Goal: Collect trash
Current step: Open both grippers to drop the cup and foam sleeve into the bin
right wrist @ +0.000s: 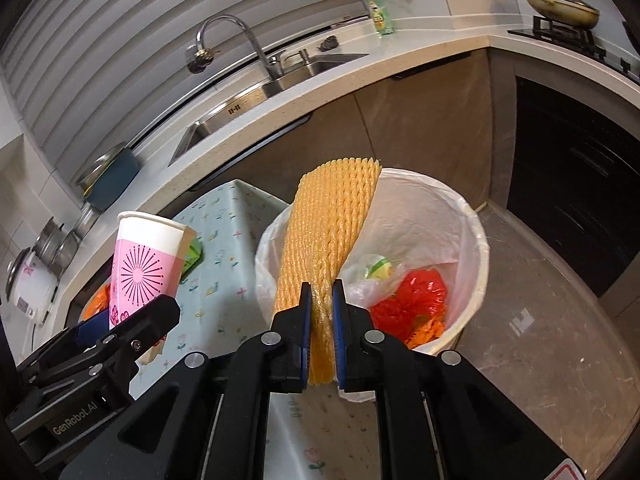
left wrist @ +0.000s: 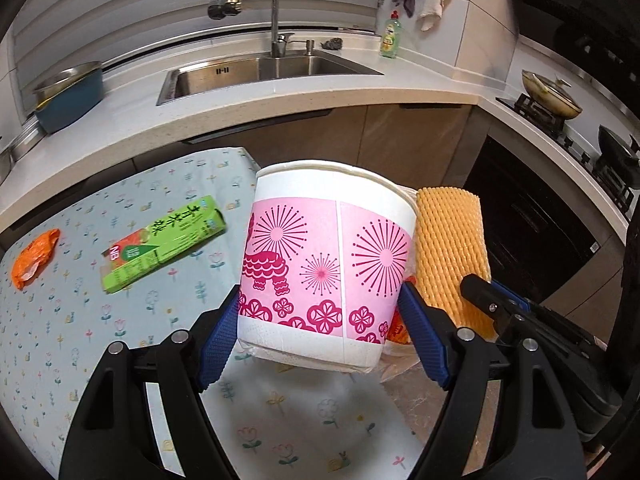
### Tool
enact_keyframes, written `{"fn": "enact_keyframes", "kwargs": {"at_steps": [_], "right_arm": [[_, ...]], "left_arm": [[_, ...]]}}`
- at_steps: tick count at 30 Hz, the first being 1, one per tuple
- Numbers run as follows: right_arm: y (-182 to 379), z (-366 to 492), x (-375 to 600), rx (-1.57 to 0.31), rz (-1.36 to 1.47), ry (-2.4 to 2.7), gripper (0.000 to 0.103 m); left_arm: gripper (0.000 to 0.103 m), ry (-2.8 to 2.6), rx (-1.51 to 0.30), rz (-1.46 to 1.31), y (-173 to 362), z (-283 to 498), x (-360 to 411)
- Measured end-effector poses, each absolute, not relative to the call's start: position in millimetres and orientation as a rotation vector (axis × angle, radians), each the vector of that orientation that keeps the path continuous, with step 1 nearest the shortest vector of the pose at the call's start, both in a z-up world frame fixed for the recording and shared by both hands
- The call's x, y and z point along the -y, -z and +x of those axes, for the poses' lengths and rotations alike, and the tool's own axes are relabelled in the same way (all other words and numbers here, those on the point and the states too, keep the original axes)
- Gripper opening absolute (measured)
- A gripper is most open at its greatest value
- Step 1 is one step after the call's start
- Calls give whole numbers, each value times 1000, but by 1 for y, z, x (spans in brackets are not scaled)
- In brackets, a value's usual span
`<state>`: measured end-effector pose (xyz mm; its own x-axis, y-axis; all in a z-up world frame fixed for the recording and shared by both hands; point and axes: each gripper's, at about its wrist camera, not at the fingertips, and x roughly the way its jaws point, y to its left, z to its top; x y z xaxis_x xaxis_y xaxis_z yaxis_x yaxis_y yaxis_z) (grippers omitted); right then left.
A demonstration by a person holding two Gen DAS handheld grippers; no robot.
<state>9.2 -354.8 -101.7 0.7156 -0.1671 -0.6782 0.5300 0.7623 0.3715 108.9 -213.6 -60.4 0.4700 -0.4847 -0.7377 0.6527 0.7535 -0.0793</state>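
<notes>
You are pinching the yellow foam net (right wrist: 328, 236) in your right gripper (right wrist: 321, 312), jaws nearly closed on its lower end, so it is angling up over the near rim of the trash bin (right wrist: 478, 264). Your left gripper (left wrist: 320, 316) is standing wide, its blue pads pressing both sides of the pink-and-white paper cup (left wrist: 324, 256), lifted above the table (left wrist: 60, 340). The bin, lined with a white bag, is holding red and orange wrappers. A green carton (left wrist: 160, 244) and an orange wrapper (left wrist: 34, 256) are lying on the table.
</notes>
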Motion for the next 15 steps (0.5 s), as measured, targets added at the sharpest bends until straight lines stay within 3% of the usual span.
{"fn": "enact_keyframes", "kwargs": {"at_steps": [8, 10, 15], "right_arm": [[110, -5, 388, -659, 614, 477, 10], [112, -4, 392, -659, 614, 484, 10], [114, 0, 397, -657, 619, 487, 10]], "left_arm": [[75, 765, -846, 238, 70, 116, 254], [81, 764, -838, 238, 70, 118, 259], [84, 762, -817, 231, 67, 121, 260]]}}
